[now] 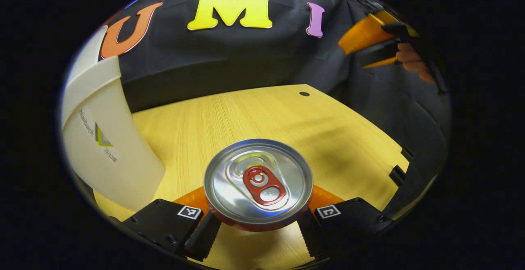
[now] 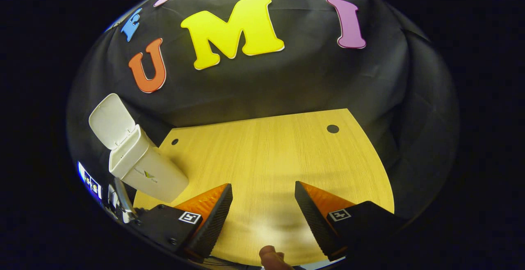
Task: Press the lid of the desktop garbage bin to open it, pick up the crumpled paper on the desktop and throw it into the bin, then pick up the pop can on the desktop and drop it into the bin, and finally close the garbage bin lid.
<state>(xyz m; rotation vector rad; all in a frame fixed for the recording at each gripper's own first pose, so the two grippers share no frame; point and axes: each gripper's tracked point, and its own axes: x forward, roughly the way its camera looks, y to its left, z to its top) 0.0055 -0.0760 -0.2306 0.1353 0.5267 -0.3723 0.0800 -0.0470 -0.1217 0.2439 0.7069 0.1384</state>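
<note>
The left tool (image 1: 257, 225) pinches the can (image 1: 258, 181) just above the surface (image 1: 254, 114); the right tool (image 2: 262, 212) hangs spread. A loose grip could drop the can short of the open bin (image 2: 141, 167).

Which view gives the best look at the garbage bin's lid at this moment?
The right gripper view: the whole garbage bin stands at the desk's left edge with its lid flipped up and open. The left gripper view catches just a cropped stretch of the bin's white wall beside the pop can; no lid visible there.
</note>
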